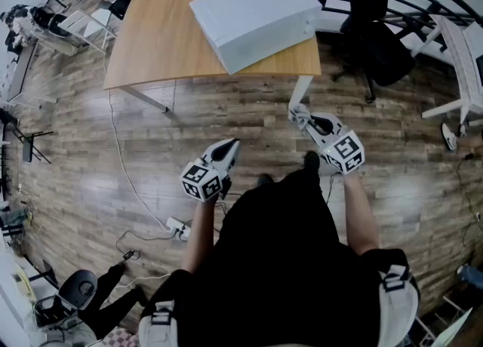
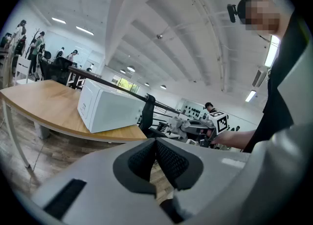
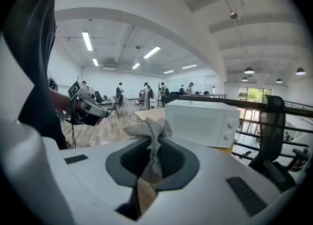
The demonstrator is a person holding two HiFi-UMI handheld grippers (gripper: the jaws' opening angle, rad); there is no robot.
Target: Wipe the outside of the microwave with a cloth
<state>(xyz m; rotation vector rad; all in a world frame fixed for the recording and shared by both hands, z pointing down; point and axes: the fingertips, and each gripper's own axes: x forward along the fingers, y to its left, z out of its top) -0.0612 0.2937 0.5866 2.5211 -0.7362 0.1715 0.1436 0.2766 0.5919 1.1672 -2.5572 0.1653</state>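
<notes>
Grippers in use: two, one in each hand of the person, both held low over the wooden floor in front of the body.

Left gripper: both jaws are brought fully together, pad against pad; nothing is between them; it is empty.

Right gripper: both jaws are clamped on one cloth; the cloth is grey and woven, pinched in a narrow fold between the pads, and its bunched end stands up above the jaw tips.

Microwave: one unit, white, box-shaped; it stands on the one wooden table, towards the table's right end as the head view shows it, and set at an angle to the table edges; the right gripper view shows two round knobs, one above the other, at the right of its front face.

Separation: both grippers are well apart from the microwave; the cloth touches no part of it; the table edge lies between the person and the unit.

Other items: one black office chair stands just beside the right end of the table; one white power strip lies on the floor near the person's left side, with a cable running from it.
</notes>
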